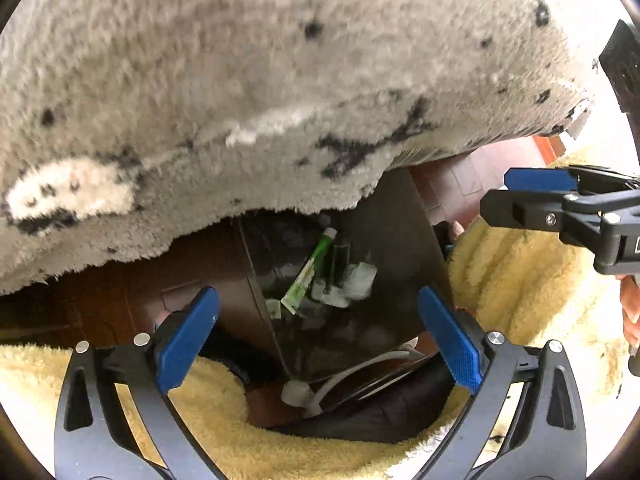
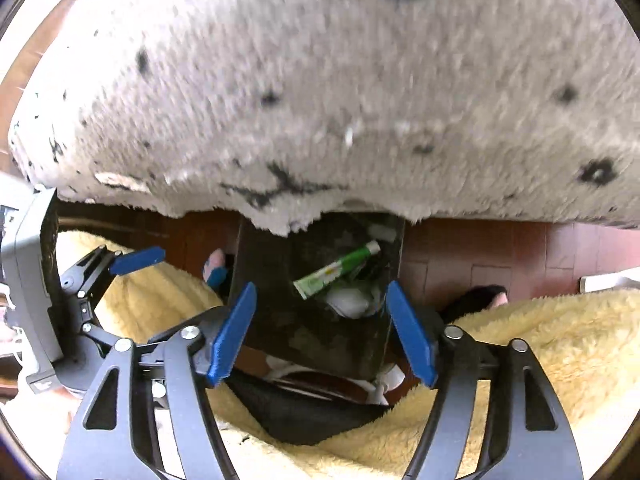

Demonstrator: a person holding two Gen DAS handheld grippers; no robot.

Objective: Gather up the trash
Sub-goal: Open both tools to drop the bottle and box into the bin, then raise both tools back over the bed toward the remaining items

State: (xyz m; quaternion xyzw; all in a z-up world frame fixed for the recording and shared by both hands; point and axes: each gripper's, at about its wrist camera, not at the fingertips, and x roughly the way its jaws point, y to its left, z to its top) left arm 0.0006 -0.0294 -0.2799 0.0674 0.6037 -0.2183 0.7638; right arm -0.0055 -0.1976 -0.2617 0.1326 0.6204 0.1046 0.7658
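Observation:
A dark open bin (image 1: 400,248) (image 2: 260,264) stands on the floor below both grippers. Inside it lie a green tube (image 1: 310,276) (image 2: 340,268) and crumpled white wrappers (image 1: 360,280) (image 2: 352,302). My left gripper (image 1: 316,300) hangs over the bin, jaws wide open with nothing between the blue pads. It also shows at the left edge of the right wrist view as the left gripper (image 2: 120,264). My right gripper (image 2: 322,288) is open above the bin too and holds nothing. In the left wrist view, that right gripper (image 1: 520,196) enters from the right.
A shaggy grey rug (image 1: 280,80) (image 2: 320,80) with black marks fills the top and overlaps the bin's far edge. Red-brown wooden floor (image 2: 480,256) surrounds the bin. A person's yellow fleece garment (image 1: 520,280) (image 2: 520,340) and a foot (image 2: 216,260) flank it. A white cable (image 1: 360,368) lies at its near side.

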